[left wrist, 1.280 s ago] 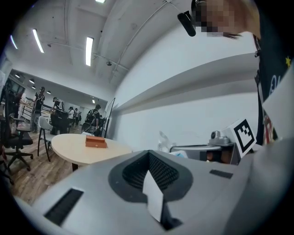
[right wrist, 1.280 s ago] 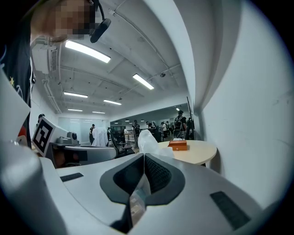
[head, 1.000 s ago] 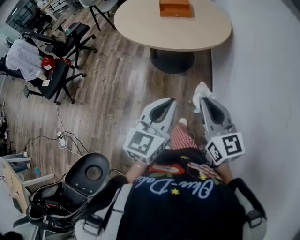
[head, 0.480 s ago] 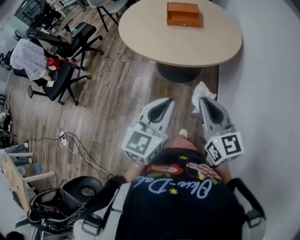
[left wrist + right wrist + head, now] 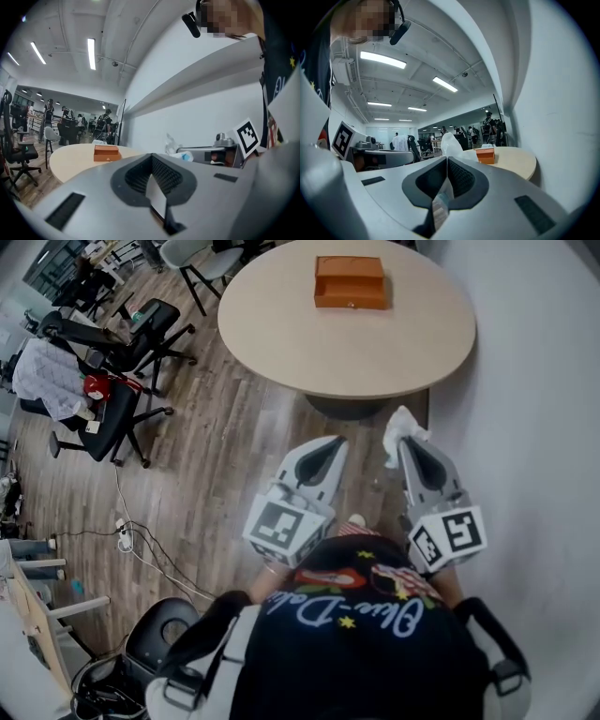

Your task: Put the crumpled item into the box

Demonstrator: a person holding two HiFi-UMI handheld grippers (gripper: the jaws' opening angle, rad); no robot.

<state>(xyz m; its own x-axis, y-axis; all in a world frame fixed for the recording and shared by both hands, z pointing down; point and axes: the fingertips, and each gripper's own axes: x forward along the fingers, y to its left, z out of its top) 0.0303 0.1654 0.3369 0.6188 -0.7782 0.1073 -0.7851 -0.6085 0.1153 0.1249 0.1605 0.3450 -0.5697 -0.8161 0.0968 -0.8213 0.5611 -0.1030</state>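
Box (image 5: 350, 282) well apart; right gripper (image 5: 404, 442) pinches crumpled item (image 5: 402, 424).

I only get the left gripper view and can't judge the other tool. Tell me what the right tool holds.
Observer: The right tool is shut on a crumpled white tissue that sticks out past its tips.
Operator: Report where the box sits.
Observer: Seen from above, the orange rectangular box lies on the far half of the round beige table.
Operator: Say how close the tissue is.
Observer: In the head view it is short of the table's near edge, over the wood-plank floor.
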